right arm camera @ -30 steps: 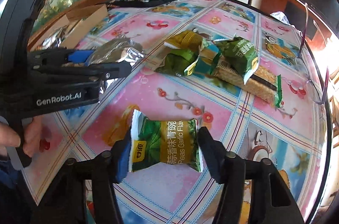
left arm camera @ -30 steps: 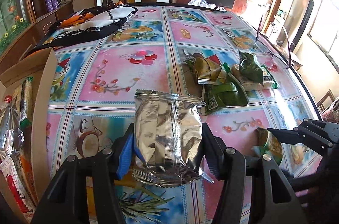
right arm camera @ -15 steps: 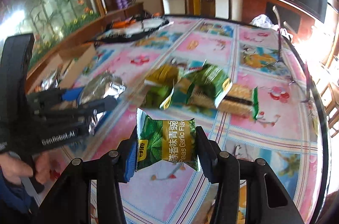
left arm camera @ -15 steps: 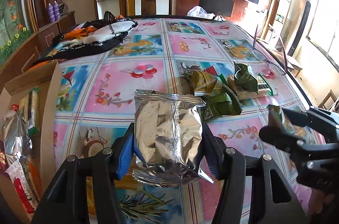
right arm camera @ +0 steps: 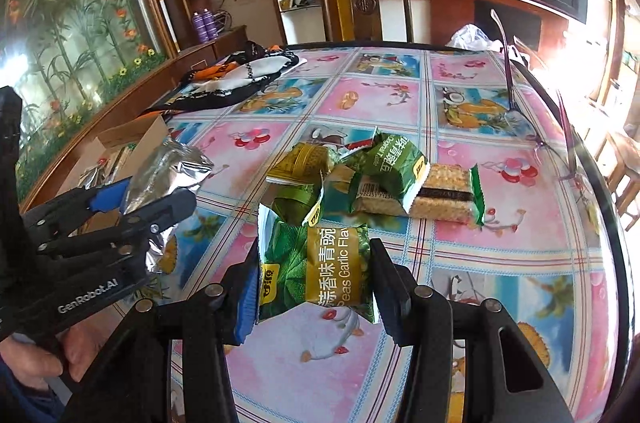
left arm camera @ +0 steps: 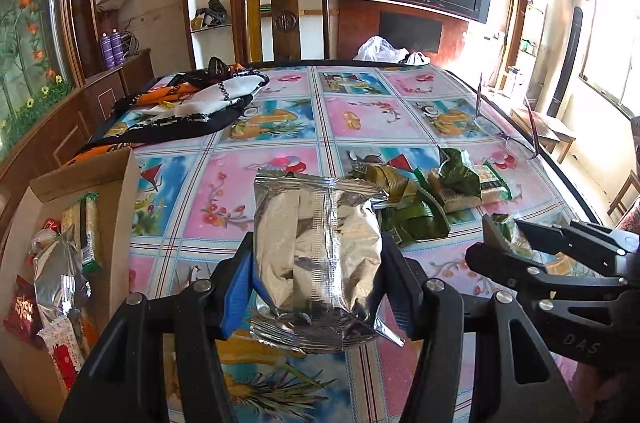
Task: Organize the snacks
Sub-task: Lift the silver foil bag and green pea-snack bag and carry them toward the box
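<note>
Both tongs have come up off the table since a second ago, each with its packet, and the right one now rides level with the left

Left tongs [left arm camera: 316, 263]: clamped on the silver foil packet [left arm camera: 316, 243], held upright by its lower half, top seam free above the fingers. Right tongs [right arm camera: 314, 275]: clamped on the green garlic-pea packet [right arm camera: 320, 263], gripped across its width

Risks, as I judge them:
- Foil is slick and puffy; the grip sits low, so a quick swing toward the box could let it pivot or slide out
- The two rigs are close; the right tongs [left arm camera: 516, 243] sit just right of my left fingers, so both heading for the same box could clash
- Box opening looks narrow and already crowded; a packet could catch on the upright flap and drop outside

Container: cardboard box [left arm camera: 120, 223] to the left of the left tongs, flap standing. Inside, near to far: a red-and-white wrapper, a dark red packet, another silver foil packet, a wafer bar in a green-edged wrapper. More may lie beneath; cannot tell

Beyond both tongs, still on the tablecloth [right arm camera: 500, 263]: a loose pile of green packets [right arm camera: 384, 171] with a wafer bar [right arm camera: 444, 199] at its right end. Farther off, left, a black-and-orange cloth [left arm camera: 188, 107]; not part of the job
</note>
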Demonstrator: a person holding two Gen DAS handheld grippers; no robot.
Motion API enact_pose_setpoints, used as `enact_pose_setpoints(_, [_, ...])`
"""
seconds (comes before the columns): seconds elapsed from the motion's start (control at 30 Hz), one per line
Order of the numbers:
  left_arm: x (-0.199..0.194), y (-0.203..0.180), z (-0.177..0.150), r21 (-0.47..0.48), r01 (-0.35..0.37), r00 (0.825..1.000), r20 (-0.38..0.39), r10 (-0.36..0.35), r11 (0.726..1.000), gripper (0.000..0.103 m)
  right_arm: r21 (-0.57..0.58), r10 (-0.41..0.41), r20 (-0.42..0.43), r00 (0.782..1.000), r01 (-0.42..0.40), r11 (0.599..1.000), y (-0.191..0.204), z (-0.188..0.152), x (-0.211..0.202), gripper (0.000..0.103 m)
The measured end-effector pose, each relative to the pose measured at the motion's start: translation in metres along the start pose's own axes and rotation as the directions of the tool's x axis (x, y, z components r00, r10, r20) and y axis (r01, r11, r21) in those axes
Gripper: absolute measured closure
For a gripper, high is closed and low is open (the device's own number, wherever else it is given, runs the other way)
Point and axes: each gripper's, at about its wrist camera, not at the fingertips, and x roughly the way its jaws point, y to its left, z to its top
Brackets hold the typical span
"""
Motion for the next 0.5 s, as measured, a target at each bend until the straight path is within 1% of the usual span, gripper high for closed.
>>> enact_pose_setpoints(0.27, [-0.008,0.004,0.001,-0.012,0.004,1.000,0.022,-0.004,1.000,0.046,0.028,0.011,0.022,1.000,-0.012,1.000,0.009,0.000,-0.001,0.050])
enact_pose_setpoints(0.5, [-0.011,0.008,0.001,-0.022,0.006,1.000,0.028,-0.005,1.000,0.046,0.028,0.022,0.020,1.000,-0.023,0.999,0.020,-0.001,0.003,0.050])
